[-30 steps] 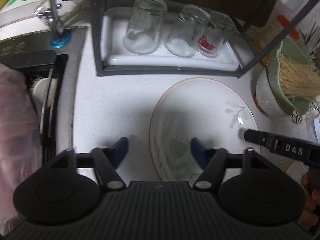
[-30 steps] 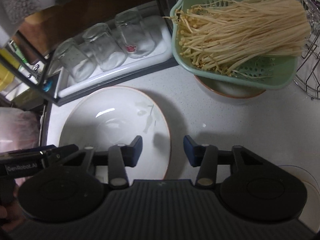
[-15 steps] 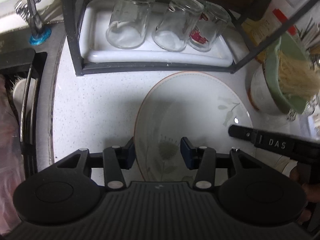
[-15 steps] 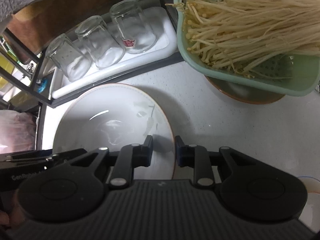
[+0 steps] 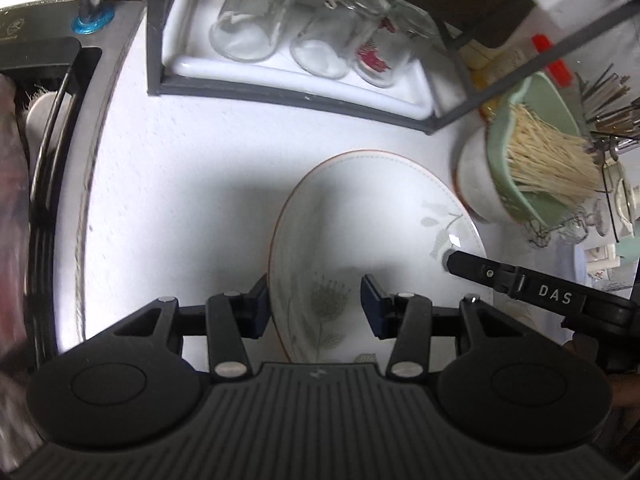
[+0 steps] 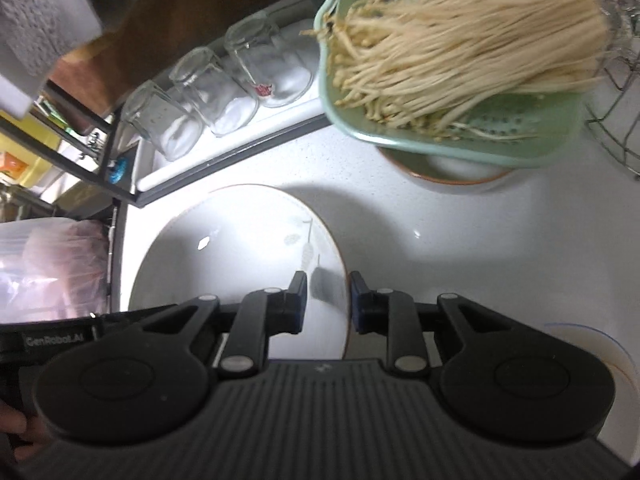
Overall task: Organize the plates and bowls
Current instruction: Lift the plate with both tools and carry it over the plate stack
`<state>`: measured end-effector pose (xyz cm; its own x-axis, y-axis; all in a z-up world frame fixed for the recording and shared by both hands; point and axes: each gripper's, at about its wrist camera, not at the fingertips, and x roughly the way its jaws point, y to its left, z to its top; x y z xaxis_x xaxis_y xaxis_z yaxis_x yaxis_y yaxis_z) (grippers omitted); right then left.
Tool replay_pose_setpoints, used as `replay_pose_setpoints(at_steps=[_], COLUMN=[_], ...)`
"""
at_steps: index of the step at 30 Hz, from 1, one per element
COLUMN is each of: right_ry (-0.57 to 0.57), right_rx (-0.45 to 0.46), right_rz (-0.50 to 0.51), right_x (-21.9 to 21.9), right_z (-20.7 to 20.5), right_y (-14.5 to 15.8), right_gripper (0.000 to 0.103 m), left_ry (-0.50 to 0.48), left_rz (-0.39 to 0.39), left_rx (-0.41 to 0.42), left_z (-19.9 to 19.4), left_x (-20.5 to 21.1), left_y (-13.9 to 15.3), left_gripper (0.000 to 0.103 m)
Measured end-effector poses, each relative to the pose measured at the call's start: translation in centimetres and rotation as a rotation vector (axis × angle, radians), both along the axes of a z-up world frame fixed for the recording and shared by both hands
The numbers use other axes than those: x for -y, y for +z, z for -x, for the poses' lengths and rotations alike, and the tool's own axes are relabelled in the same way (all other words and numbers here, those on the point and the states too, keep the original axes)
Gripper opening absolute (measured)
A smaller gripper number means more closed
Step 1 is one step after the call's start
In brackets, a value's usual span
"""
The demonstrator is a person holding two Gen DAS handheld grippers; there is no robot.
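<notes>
A large white plate (image 5: 372, 216) with an orange rim and a grey leaf print is tilted up off the white counter; it also shows in the right wrist view (image 6: 240, 248). My left gripper (image 5: 314, 306) straddles the plate's left rim, its jaws still apart, one finger outside and one over the plate's face. My right gripper (image 6: 328, 300) is closed on the plate's right rim, one finger on each side. A white bowl with an orange rim (image 6: 448, 170) stands to the right under a green colander (image 6: 520, 136).
The green colander holds enoki mushrooms (image 6: 460, 60). A dark metal rack (image 5: 280, 94) at the back holds a white tray with three upturned glasses (image 5: 256, 16). A sink with a black edge (image 5: 52, 128) lies to the left. A wire rack (image 6: 616, 120) stands far right.
Both grippers have closed in on the plate's rims, the right one down onto the rim. The plate has risen off the counter and tilted; the views have shifted with it.
</notes>
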<state>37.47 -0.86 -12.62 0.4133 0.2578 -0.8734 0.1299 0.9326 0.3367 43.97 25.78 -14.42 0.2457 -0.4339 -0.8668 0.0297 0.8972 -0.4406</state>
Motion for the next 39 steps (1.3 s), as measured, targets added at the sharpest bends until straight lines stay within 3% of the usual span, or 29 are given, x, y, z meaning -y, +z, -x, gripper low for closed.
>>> replay_pose_setpoints(at_steps=[13,17,30,39], right_ry=[-0.021,-0.016,0.005,0.025], right_rx=[0.05,0.058,-0.05,-0.081], right_rz=[-0.053,-0.061,-0.068,-0.058], right_x=[6.1,8.6,13.7,14.4], right_z=[6.4,8.4,12.2,13.3], right_y=[6.4,7.6,3.6,0.6], right_gripper=[0.025,0.025,0.025,0.025], left_ry=[-0.051,-0.07,-0.099,-0.136], left_rz=[0.002,-0.029,-0.071,-0.133], left_rx=[0.056,0.058,-0.046,-0.039], left_z=[5.3,6.9,10.4,11.0], left_x=[6.5,9.4,14.9,17.2], left_y=[7.2,8.0,4.2,2.3], left_gripper=[0.052,0.052,0.052,0.052])
